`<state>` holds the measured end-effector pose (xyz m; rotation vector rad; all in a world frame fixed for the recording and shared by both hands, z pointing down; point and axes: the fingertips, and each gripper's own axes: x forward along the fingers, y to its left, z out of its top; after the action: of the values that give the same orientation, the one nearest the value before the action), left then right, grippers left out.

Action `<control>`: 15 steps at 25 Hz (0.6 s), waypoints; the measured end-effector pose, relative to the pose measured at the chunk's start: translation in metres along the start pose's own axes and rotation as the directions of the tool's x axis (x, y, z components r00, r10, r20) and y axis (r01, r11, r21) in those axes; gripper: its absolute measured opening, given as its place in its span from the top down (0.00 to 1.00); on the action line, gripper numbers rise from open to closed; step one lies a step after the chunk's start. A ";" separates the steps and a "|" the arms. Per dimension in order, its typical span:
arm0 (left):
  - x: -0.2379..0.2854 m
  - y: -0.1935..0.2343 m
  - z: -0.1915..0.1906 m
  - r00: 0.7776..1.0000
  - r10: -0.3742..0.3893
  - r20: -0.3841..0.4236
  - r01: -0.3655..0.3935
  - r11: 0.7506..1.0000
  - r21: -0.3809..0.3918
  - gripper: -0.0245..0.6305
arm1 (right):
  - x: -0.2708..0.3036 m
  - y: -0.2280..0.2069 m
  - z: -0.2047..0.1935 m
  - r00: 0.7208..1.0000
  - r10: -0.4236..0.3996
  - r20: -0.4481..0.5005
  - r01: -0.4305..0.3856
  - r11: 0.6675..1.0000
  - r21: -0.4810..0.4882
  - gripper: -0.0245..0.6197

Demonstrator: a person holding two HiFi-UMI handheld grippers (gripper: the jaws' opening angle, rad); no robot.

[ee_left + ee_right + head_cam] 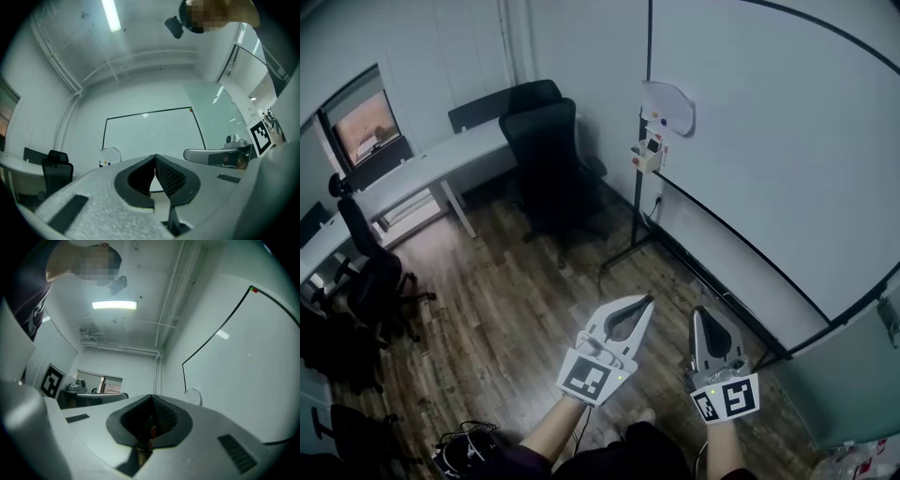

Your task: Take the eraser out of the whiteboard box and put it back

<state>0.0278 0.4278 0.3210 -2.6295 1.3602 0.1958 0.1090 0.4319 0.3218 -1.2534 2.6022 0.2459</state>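
A large whiteboard (pixel 769 141) stands at the right on a black frame. At its left edge hangs a small box (pixel 649 153), under a white rounded panel (pixel 667 106); what lies in the box is too small to tell, and I cannot make out the eraser. My left gripper (pixel 647 302) and right gripper (pixel 701 314) are held side by side over the floor, well short of the board and pointing toward it. Both are shut with nothing between the jaws. The left gripper view shows the shut tips (pixel 154 157) before the whiteboard (pixel 150 133). The right gripper view shows shut tips (pixel 151 397) too.
Two black office chairs (pixel 548 150) stand left of the board beside a white desk (pixel 422 169). More chairs (pixel 366 281) line the left side. The board's stand legs (pixel 628 248) reach out over the wooden floor (pixel 506 309). Cables lie at the bottom left.
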 end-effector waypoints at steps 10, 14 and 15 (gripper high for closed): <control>0.040 0.041 -0.031 1.000 0.008 -0.021 -0.009 1.000 -0.021 0.96 | 0.049 -0.030 -0.031 1.000 0.009 -0.013 -0.009 1.000 0.008 0.96; 0.064 0.064 -0.040 0.999 0.023 -0.028 -0.024 0.999 -0.029 0.96 | 0.074 -0.052 -0.042 1.000 0.007 -0.014 -0.007 1.000 0.014 0.96; 0.070 0.068 -0.044 0.999 0.025 -0.032 -0.026 0.999 -0.031 0.96 | 0.079 -0.057 -0.044 1.000 0.005 -0.015 -0.005 1.000 0.016 0.96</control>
<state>0.0134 0.3241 0.3434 -2.6531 1.4122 0.1821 0.0996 0.3265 0.3387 -1.2482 2.6151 0.2164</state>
